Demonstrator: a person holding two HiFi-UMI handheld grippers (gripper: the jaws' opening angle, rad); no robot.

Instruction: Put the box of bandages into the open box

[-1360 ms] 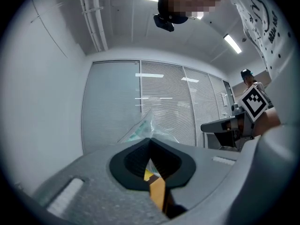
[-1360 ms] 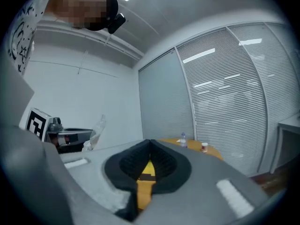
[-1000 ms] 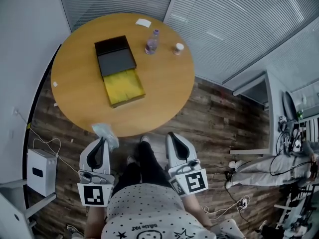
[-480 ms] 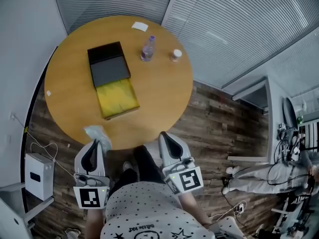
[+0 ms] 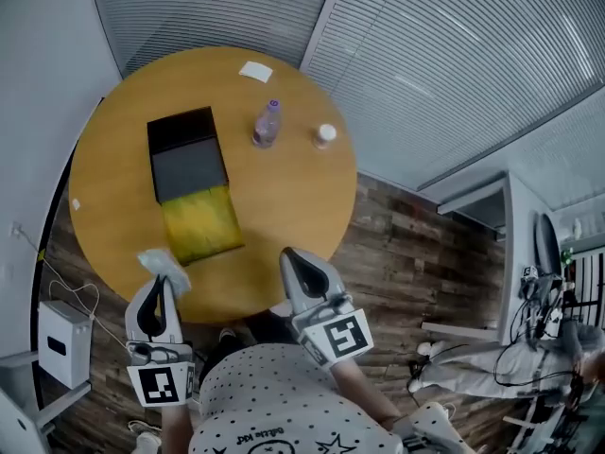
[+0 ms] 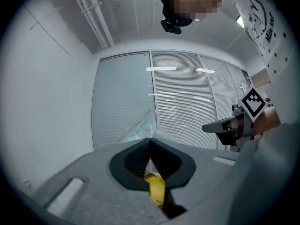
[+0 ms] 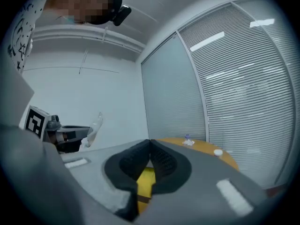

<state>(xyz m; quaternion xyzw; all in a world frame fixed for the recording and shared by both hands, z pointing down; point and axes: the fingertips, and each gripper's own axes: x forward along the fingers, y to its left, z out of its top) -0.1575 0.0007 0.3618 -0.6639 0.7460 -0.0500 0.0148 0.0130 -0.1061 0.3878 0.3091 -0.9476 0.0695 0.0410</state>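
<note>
carrying step, i judge. my left gripper (image 5: 164, 280) is clamped on a pale, crinkly, clear-wrapped packet of bandages (image 5: 156, 261), at the near edge of the round wooden table (image 5: 284, 197). my right gripper (image 5: 289, 256) is closed on nothing, beside it. next, the packet needs to go forward over the yellow-lined tray of the open black box (image 5: 200, 225), then release. only the head view shows that box. the left gripper view shows just the packet against blinds.

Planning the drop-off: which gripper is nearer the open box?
Left. The left gripper, holding the clear packet, sits below the open box in the head view; the right gripper is farther, to its lower right.
</note>
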